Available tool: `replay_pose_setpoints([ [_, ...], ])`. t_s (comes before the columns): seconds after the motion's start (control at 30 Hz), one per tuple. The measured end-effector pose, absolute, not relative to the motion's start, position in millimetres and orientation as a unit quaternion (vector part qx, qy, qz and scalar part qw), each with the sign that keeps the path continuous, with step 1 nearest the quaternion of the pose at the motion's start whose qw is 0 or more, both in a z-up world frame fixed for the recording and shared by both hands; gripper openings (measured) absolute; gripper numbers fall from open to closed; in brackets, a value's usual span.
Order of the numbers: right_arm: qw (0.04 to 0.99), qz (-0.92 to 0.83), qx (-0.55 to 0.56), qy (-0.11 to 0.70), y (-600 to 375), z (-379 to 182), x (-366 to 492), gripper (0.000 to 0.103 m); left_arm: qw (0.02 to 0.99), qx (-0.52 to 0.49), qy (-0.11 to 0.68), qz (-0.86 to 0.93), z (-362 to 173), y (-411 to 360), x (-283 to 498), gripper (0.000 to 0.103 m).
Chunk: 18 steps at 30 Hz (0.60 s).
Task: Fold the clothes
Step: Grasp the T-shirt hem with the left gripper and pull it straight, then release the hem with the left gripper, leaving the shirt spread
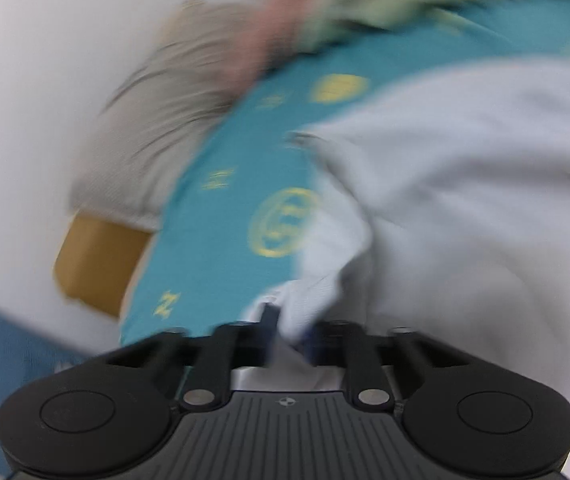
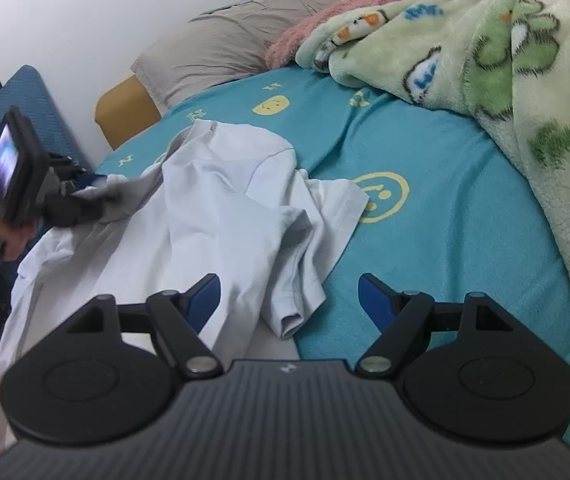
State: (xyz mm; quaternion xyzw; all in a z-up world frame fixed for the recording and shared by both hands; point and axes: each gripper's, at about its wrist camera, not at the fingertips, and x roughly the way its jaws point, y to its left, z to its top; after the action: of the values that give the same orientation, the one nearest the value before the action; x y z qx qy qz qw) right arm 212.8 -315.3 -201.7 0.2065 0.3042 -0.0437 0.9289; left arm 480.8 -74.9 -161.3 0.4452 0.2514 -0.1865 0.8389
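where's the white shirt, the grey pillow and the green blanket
white shirt [image 2: 213, 216], right wrist view, rumpled middle
grey pillow [image 2: 229, 44], right wrist view, centre of its face
green blanket [image 2: 505, 64], right wrist view, printed top fold

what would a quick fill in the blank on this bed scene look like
1. The left gripper is shut on the pale ____.
2. The right gripper hovers with its jaws ____.
3. The sheet is teal with yellow ____ faces.
4. The grey pillow lies against the ____.

Missing words: shirt; open; smiley; wall
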Motion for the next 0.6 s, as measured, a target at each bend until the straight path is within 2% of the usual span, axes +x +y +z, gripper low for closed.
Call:
replay_pose_setpoints([
  [0.2, 0.927, -0.05, 0.21, 0.308, -318, -208, 218, 0.077, 0.919, 0.25, 0.304, -0.035, -142, -57, 565, 0.009],
  [0.27, 0.928, -0.05, 0.207, 0.307, -317, -208, 219, 0.077, 0.922, 0.173, 0.346, 0.004, -147, -43, 585, 0.024],
  [0.37, 0.928, -0.05, 0.205, 0.307, -318, -210, 221, 0.077, 0.923, 0.143, 0.358, 0.008, -145, -40, 569, 0.043],
  [0.4, 0.928, -0.05, 0.204, 0.307, -318, -210, 221, 0.078, 0.923, 0.139, 0.359, 0.006, -144, -40, 561, 0.058],
  [0.43, 0.928, -0.05, 0.203, 0.307, -318, -210, 222, 0.078, 0.923, 0.134, 0.36, 0.003, -143, -40, 553, 0.068],
  [0.5, 0.93, -0.049, 0.199, 0.305, -317, -209, 223, 0.077, 0.928, 0.13, 0.349, -0.019, -133, -44, 523, 0.075],
  [0.53, 0.932, -0.049, 0.196, 0.302, -316, -208, 224, 0.077, 0.931, 0.123, 0.341, -0.035, -126, -45, 501, 0.081],
  [0.6, 0.935, -0.047, 0.189, 0.295, -315, -205, 224, 0.077, 0.935, 0.106, 0.335, -0.044, -110, -43, 453, 0.082],
])
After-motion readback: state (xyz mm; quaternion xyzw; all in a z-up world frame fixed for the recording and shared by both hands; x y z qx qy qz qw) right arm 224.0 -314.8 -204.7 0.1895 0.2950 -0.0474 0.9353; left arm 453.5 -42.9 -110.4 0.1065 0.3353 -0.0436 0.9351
